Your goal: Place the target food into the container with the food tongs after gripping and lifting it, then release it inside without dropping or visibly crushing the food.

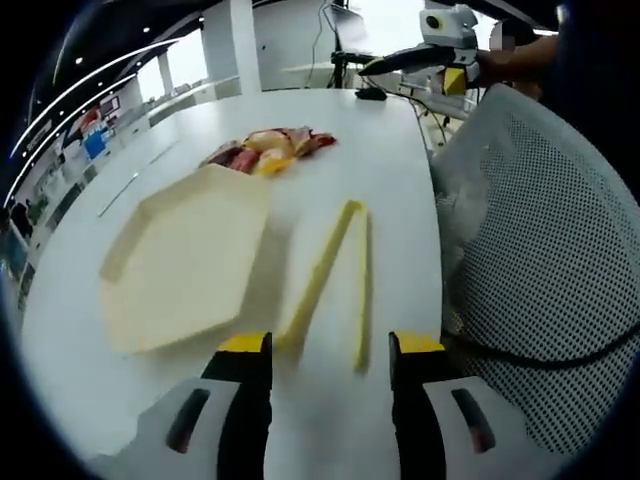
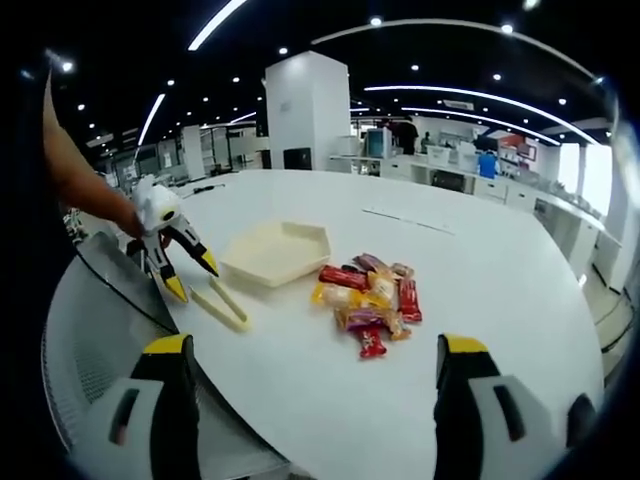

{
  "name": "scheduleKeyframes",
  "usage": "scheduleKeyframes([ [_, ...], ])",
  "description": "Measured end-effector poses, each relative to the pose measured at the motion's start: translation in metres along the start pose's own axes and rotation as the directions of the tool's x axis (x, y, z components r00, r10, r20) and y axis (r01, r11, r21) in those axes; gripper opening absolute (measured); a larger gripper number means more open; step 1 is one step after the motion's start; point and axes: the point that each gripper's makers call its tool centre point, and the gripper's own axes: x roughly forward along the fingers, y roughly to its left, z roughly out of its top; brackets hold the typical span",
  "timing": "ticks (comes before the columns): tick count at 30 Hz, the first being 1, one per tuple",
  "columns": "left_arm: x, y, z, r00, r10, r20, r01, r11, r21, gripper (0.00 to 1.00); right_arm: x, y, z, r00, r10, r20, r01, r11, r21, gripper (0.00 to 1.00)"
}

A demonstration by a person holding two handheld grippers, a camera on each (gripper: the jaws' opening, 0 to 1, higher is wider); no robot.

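Yellow food tongs (image 1: 335, 270) lie flat on the white table (image 1: 400, 150), their arms spreading toward my left gripper (image 1: 330, 350). That gripper is open, its yellow-tipped jaws just short of the tong ends. A cream hexagonal container (image 1: 190, 265) sits left of the tongs, and a pile of wrapped snacks (image 1: 268, 150) lies beyond it. In the right gripper view, the snacks (image 2: 368, 300) are ahead, with the container (image 2: 278, 252) and tongs (image 2: 220, 303) to the left. My right gripper (image 2: 318, 350) is open and holds nothing. The left gripper (image 2: 193, 277) hovers beside the tongs.
A grey mesh chair back (image 1: 540, 260) stands close against the table edge, by the tongs. A hand holds the right gripper (image 1: 415, 68) above the table's far side. Office desks and a white pillar (image 2: 310, 110) stand beyond the table.
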Motion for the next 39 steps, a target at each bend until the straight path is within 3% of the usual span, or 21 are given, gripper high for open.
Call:
scheduleKeyframes([
  [2,0.002,0.002,-0.002,1.000,0.004,-0.013,-0.004,0.999,0.032,0.40,0.000,0.000,-0.001,1.000,0.001,-0.007,-0.001,1.000,0.002,1.00],
  [6,0.000,0.008,-0.001,1.000,0.015,-0.011,-0.015,1.000,0.019,0.30,0.001,-0.003,-0.001,1.000,0.002,-0.007,-0.002,1.000,-0.001,1.00],
  [15,0.003,0.005,0.001,0.999,-0.020,-0.025,0.022,0.998,0.059,0.28,0.003,-0.007,-0.003,1.000,0.002,-0.011,-0.002,1.000,0.008,1.00],
  [19,0.003,0.007,0.003,0.998,-0.003,-0.064,0.008,0.997,0.070,0.13,0.005,-0.005,-0.004,1.000,0.007,-0.018,-0.007,1.000,-0.001,1.00],
  [21,0.003,0.003,0.002,0.994,-0.021,-0.104,0.038,0.987,0.158,0.03,0.005,-0.003,-0.003,1.000,0.012,-0.016,-0.012,1.000,0.000,1.00],
  [25,0.004,0.003,0.003,0.994,-0.013,-0.107,0.031,0.986,0.166,0.00,0.006,-0.001,-0.004,1.000,0.013,-0.014,-0.013,1.000,0.001,1.00],
  [33,0.003,-0.002,0.014,0.998,-0.012,-0.065,0.020,0.991,0.131,0.00,0.004,-0.003,-0.003,1.000,0.009,-0.010,-0.009,1.000,-0.003,1.00],
  [36,-0.002,0.000,0.031,1.000,-0.006,0.001,0.006,0.998,0.066,0.00,0.003,-0.003,-0.002,1.000,0.012,-0.004,-0.012,1.000,-0.002,1.00],
  [39,-0.007,0.000,0.043,1.000,-0.022,0.021,0.021,0.998,0.067,0.00,0.003,-0.004,0.002,1.000,0.014,0.002,-0.014,1.000,-0.006,1.00],
])
